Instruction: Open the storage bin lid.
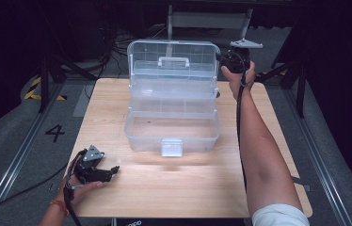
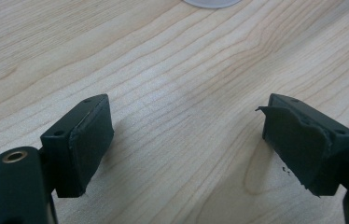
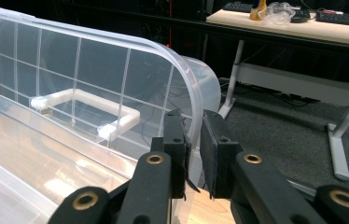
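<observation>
The clear plastic box sits mid-table, its lid standing fully upright. The right claw pinches the lid's rim at the box's far right corner. The left claw rests wide open and empty, near-left of the box. Opening looks done; closing or letting go likely remains.

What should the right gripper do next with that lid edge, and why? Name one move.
Probably swing the lid forward and down to shut the clear box. The right gripper is pinched on the lid's rim, the lid stands upright and open, and the left gripper rests open on the table, clear of it.
</observation>
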Available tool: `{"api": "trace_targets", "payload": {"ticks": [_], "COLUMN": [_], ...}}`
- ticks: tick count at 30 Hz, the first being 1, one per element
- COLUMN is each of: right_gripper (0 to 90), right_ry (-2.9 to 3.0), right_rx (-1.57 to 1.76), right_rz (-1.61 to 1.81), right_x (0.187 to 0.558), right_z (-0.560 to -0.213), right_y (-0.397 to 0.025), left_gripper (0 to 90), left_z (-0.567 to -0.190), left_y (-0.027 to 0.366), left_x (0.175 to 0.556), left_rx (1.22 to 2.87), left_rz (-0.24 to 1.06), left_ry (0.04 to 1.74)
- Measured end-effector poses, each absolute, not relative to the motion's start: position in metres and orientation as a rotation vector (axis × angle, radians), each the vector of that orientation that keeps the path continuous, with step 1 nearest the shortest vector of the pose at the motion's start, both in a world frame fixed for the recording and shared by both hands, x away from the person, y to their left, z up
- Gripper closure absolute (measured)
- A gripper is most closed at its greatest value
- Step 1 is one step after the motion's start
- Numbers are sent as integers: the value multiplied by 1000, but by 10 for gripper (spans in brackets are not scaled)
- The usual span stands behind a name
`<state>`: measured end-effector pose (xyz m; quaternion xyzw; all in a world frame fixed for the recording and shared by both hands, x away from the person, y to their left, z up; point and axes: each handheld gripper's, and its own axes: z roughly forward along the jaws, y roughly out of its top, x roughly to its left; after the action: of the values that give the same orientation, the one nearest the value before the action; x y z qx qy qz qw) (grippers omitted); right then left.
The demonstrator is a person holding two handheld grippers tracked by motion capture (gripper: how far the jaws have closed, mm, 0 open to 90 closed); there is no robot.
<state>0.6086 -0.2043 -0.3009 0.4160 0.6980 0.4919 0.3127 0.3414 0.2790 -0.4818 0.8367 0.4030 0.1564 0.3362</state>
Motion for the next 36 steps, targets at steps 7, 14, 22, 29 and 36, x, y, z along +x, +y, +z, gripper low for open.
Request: {"api": "trace_targets", "payload": {"ticks": [7, 14, 22, 29, 36], "right_gripper": [805, 786, 829, 853, 859], "right_ry": [1838, 1834, 1868, 1885, 1899], "right_rx": [1097, 1105, 1110, 1083, 1065], "right_rz": [1272, 1248, 1263, 1241, 1249], "right_x": [609, 609, 609, 604, 598], "right_z": [-301, -305, -319, -323, -325], "right_y": [-203, -201, -201, -200, -203], "left_gripper": [166, 166, 166, 168, 168], "left_z": [-482, -482, -482, -481, -482], "left_y": [279, 279, 279, 280, 279], "left_x": [342, 341, 341, 341, 341], "left_rx": [2183, 2181, 2186, 2187, 2181], "left_rz": [411, 408, 408, 421, 415], "left_ry": [1048, 1052, 1049, 1045, 1051]}}
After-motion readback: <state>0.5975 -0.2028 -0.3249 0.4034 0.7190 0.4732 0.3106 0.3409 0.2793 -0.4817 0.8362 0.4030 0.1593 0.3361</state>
